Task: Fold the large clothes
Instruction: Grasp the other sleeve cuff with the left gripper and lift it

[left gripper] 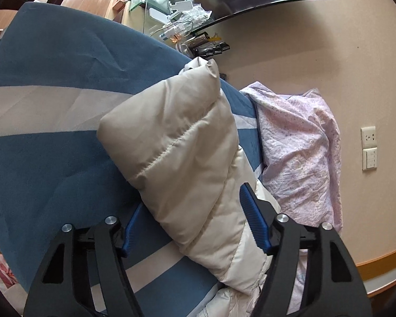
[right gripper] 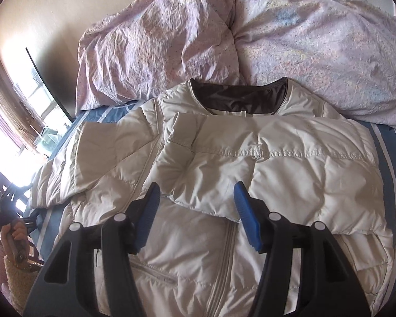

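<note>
Looking along my left gripper (left gripper: pixel 195 216), I am seeing its blue pads sitting either side of the puffer jacket's sleeve (left gripper: pixel 177 142), jaws partly spread; whether they are pinching it I cannot tell. The cream puffer jacket (right gripper: pixel 224 237) is lying zipper-up on the blue striped bedsheet (left gripper: pixel 52 158). My right gripper (right gripper: pixel 198 211) is hovering spread over the folded-in sleeve's cuff edge, below the pink duvet (right gripper: pixel 303 39).

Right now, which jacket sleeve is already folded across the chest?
The sleeve on the image-right side of the right wrist view: it lies across the jacket front below the collar. The other sleeve is still spread sideways over the bedsheet.
</note>
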The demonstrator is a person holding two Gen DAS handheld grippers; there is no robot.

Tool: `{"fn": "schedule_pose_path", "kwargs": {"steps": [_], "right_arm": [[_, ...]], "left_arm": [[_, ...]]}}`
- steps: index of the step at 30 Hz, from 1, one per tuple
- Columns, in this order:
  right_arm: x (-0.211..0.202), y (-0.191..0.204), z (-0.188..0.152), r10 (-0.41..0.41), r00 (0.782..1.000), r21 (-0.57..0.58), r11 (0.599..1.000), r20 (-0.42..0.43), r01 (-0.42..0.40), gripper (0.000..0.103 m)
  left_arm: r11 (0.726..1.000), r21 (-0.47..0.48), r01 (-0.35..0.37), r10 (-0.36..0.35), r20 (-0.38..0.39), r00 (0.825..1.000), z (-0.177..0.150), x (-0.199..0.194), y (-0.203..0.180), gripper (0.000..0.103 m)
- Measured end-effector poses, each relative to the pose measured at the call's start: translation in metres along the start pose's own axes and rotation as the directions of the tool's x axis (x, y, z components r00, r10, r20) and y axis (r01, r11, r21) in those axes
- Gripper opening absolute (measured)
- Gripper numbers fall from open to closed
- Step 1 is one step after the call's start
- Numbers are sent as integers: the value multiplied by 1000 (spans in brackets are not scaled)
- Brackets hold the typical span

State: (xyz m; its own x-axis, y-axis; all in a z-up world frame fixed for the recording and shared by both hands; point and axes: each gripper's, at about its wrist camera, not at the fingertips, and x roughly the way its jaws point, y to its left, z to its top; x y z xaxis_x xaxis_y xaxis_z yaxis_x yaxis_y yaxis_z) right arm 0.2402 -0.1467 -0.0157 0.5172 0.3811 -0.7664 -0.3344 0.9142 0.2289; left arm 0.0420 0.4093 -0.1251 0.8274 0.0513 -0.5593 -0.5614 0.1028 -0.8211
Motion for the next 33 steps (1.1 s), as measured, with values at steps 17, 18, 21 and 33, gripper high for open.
{"fn": "schedule_pose_path", "kwargs": {"steps": [17,18,21,33], "right_arm": [[-52,-50,-14,-16,996,66,998,92,10,62],[-57,-55,-15,-21,995,77,997,101,13,62],[-72,-69,-18,-40,991,102,994,128,27,62],[-113,-122,-41,-115,976,202,976,182,77,64]], "left_arm": [[985,170,43,-57,80,995,-2,-27,-77,4],[979,198,49,-66,81,995,-5,-29,-89,4],[951,298,80,-108,77,991,-20,-37,-132,4],[718,595,361,-293,-212,932,-168,-20,-274,4]]}}
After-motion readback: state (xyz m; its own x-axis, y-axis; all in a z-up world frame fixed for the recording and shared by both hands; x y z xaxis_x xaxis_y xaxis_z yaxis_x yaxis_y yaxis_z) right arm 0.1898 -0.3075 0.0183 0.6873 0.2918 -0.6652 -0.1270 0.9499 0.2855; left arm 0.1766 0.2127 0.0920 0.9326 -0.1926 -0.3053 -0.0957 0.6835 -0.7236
